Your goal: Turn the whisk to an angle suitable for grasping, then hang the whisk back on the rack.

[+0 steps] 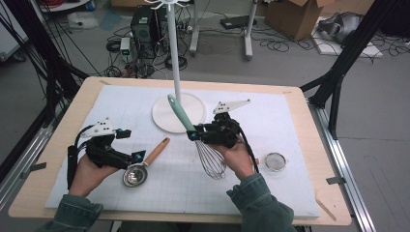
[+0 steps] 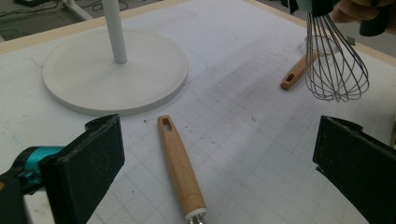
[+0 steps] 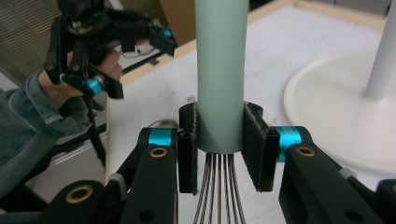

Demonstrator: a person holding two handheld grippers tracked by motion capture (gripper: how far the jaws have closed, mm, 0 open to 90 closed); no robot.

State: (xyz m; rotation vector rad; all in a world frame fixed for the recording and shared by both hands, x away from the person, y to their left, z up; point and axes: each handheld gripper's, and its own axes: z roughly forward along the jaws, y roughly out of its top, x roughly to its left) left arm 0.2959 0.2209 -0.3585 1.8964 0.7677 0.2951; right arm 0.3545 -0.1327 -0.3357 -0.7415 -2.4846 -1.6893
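- In my left gripper view the ladle [image 2: 180, 170] is cut off at the bottom edge: I see its wooden handle and a bit of metal collar, while the bowl is out of frame. The high view shows that bowl [image 1: 134, 175] resting on the white mat [image 1: 290, 125] just below my left gripper [image 1: 129, 145].
- The whisk [image 1: 199, 143] hides part of itself behind my right gripper [image 1: 194, 135] in the high view; its wire loops hang below my right hand [image 1: 237, 157], and I cannot tell from there whether they touch the mat.
- The top of the stand [image 1: 176, 58] is cropped by the upper edge; its round base [image 1: 162, 116] sits on the mat behind the whisk.
- My left tongs stand wide apart, holding nothing, with the ladle handle lying on the mat between and ahead of the jaws.
- My right tongs are clamped on the whisk's pale green handle, just above where the wires begin; the right gripper view shows both pads pressed to it.
- My left gripper view shows the whisk wires [image 2: 335, 65] lifted clear of the mat, with a strainer's wooden handle [image 2: 297, 73] behind them.
- The high view shows that small strainer [image 1: 275, 161] lying on the mat to the right of my right hand.
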